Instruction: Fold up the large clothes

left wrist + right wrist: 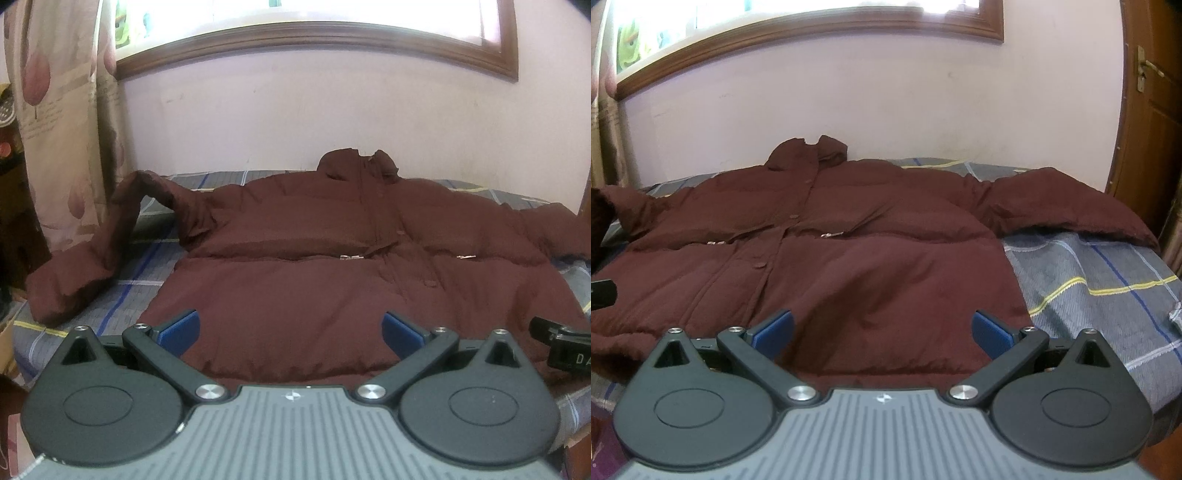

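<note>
A large maroon padded jacket (pixel 295 258) lies spread face up on the bed, collar toward the far wall; it also shows in the right wrist view (pixel 849 251). Its left sleeve (pixel 92 266) bends and hangs toward the bed's left edge. Its right sleeve (pixel 1071 203) lies out to the right. My left gripper (pixel 290 328) is open and empty over the jacket's near hem, left part. My right gripper (pixel 882 328) is open and empty over the hem's right part. The right gripper's tip shows at the left wrist view's right edge (pixel 561 339).
The bed has a grey plaid sheet (pixel 1108 288) with yellow and blue lines. A pink wall (pixel 295 122) and a wood-framed window stand behind the bed. A patterned curtain (pixel 55 110) hangs at the left. A wooden door (pixel 1156 129) is at the right.
</note>
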Tool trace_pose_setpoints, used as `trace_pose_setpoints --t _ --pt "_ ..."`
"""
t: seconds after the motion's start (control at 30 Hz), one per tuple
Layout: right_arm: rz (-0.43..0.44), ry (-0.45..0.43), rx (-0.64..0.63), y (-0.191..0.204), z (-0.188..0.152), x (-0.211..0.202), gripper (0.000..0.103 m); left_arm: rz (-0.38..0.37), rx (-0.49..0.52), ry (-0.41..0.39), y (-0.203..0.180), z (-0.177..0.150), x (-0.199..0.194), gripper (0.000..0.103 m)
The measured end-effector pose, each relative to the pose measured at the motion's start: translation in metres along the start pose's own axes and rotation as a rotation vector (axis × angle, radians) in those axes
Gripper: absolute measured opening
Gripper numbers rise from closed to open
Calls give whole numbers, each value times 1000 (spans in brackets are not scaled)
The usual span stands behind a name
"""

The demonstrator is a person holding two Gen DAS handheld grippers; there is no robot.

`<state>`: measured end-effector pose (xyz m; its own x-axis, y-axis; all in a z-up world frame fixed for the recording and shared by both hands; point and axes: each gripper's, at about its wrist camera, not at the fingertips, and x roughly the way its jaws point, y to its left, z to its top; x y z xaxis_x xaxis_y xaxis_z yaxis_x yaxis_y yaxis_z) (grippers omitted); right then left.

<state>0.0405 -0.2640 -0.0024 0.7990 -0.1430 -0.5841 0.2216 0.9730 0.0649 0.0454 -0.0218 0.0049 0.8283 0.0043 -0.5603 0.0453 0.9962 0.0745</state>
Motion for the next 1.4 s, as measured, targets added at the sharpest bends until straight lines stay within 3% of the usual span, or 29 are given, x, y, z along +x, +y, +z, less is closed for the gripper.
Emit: trace_pose_setpoints --t 0.3,0.43,0.57,0.63,0.67,0.87,1.0,1.07,1.17,1.3,1.4 --pt "1 7 10 -17 19 21 103 0 12 -3 -9 15 16 103" --pt "88 -31 62 -52 35 32 103 -13 20 -7 -14 19 24 103" --pt "134 -86 247 -130 53 49 100 -31 17 -3 -17 22 33 103" --pt "124 -103 359 -183 60 61 71 -39 16 1 -20 23 38 103" --pt "93 -89 414 -211 63 69 66 -42 18 3 -21 24 40 103" --pt "-102 -100 764 -372 64 94 66 -39 38 14 -29 29 51 103" --pt "-249 -98 859 -445 63 101 67 -37 32 51 -34 32 62 103" --pt "-281 -67 919 -478 58 110 72 -32 33 59 -37 32 66 103" --pt "-276 -10 1011 -514 45 128 73 -23 49 67 -42 32 70 103" --pt "-142 39 1134 -538 31 158 74 -9 66 81 -48 32 76 103" --pt "17 26 1262 -545 17 181 74 -5 69 99 -51 32 80 103"
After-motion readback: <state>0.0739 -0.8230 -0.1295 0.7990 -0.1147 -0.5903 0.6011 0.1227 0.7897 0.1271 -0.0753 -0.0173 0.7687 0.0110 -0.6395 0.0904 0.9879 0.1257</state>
